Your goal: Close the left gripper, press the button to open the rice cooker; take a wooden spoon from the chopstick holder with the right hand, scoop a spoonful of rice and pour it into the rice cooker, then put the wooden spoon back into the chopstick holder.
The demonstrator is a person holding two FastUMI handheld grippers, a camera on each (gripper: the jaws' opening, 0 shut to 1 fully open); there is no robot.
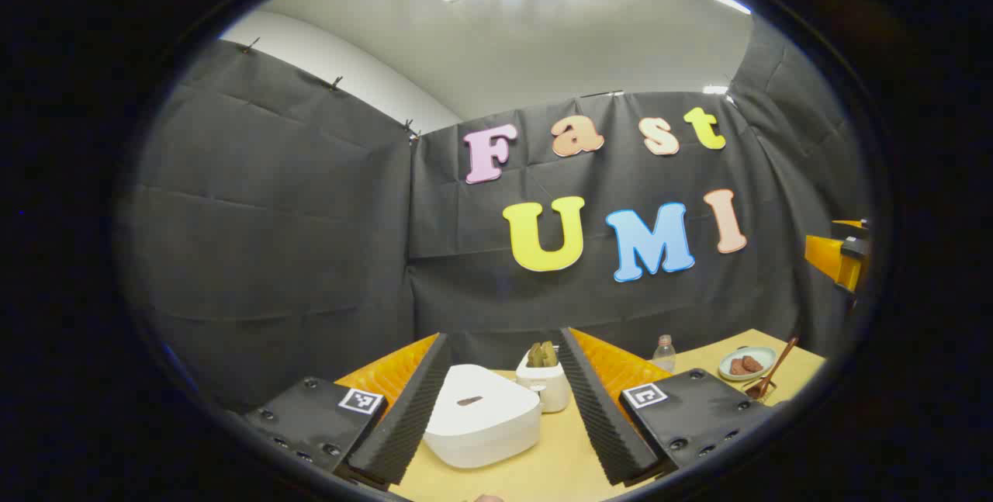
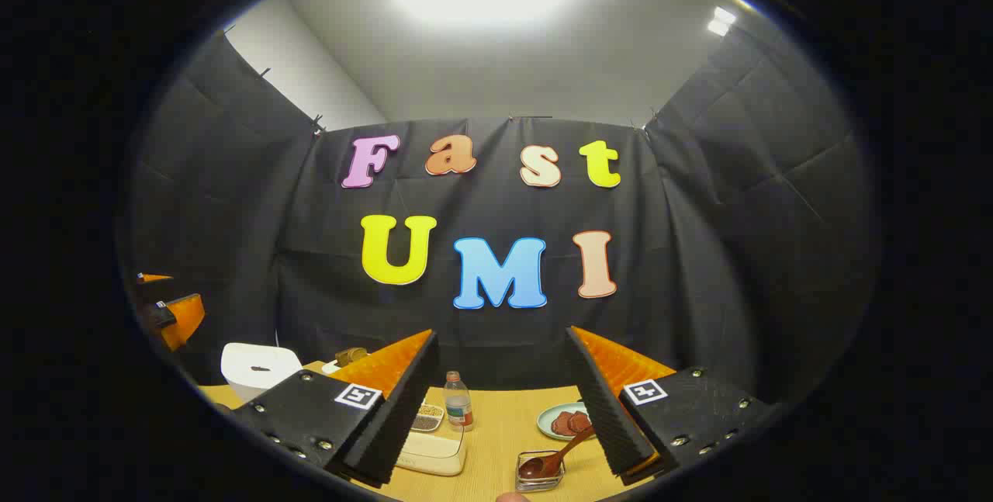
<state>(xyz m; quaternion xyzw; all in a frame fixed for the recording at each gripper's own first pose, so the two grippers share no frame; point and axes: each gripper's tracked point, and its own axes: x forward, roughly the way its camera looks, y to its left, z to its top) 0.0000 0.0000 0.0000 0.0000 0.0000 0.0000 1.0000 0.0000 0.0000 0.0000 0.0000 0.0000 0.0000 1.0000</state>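
1. Left gripper (image 1: 496,409) held level above the pale wooden table (image 1: 543,471), pointing at the back wall; jaws spread wide, nothing between the fingers (image 1: 403,424).
2. Framed between those fingers in the left gripper view: white rounded rice cooker (image 1: 481,413) with lid down, standing on the table close ahead; just behind it a white chopstick holder (image 1: 545,386) with olive-coloured pieces poking out of the top, contents too small to name.
3. Further right in that view: small clear plastic bottle (image 1: 664,352), pale green plate of brown food (image 1: 746,363), then a brown wooden spoon (image 1: 769,374) leaning with handle up and to the right, bowl down in a small container near the table's right edge.
4. Right gripper (image 2: 504,417) likewise level and aimed at the back wall, raised over the table (image 2: 496,440); jaws wide apart, gripping nothing.
5. Across the right gripper view: rice cooker (image 2: 256,370) far off at the left, well apart from this gripper; clear tub of pale rice (image 2: 434,451) by the left finger; bottle (image 2: 458,401) behind it; wooden spoon (image 2: 555,455) resting bowl-down in a small square glass dish (image 2: 539,475), handle slanting up toward the right finger; plate (image 2: 562,420) just beyond.
6. Other gripper's orange body visible at the far left edge of the right gripper view.
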